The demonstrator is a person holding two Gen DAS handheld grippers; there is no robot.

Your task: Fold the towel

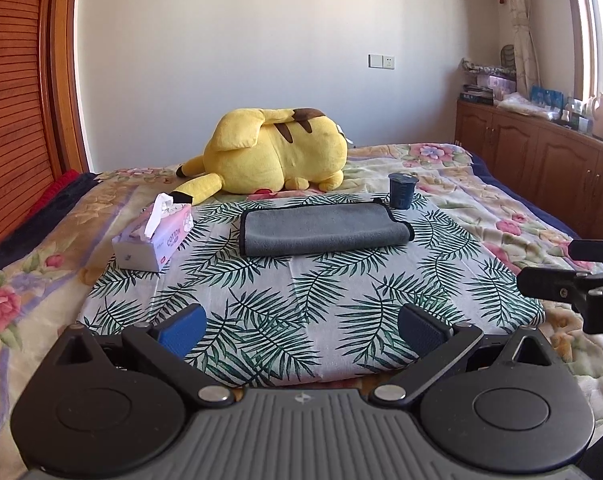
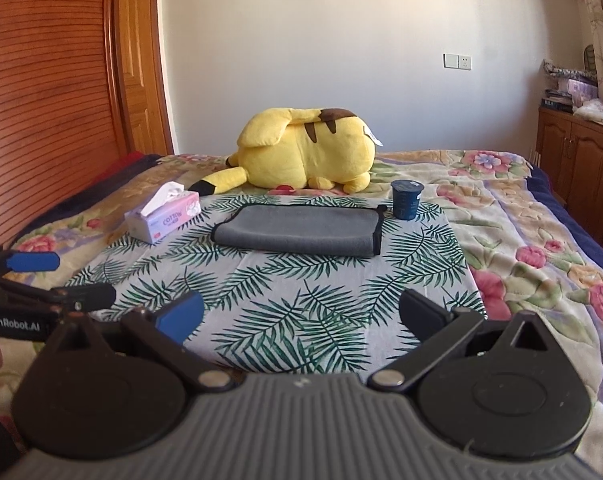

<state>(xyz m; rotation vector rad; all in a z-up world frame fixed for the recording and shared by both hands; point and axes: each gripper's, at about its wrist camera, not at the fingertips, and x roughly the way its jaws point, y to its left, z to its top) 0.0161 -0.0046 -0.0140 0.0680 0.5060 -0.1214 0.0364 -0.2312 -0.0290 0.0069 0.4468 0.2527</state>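
A grey towel (image 1: 323, 229) with a thin black border is seen folded into a flat, wide rectangle, its rounded fold toward the cameras. It is laid on a leaf-printed cloth (image 1: 301, 308) well ahead of both sets of jaws, touched by neither. The left gripper (image 1: 301, 322) is held with its jaws spread wide and nothing between them; the right gripper (image 2: 301, 314) is likewise held wide apart and bare. Beyond the towel's far right corner a dark blue cup (image 2: 406, 199) is stood; left of it, a tissue box (image 1: 154, 240).
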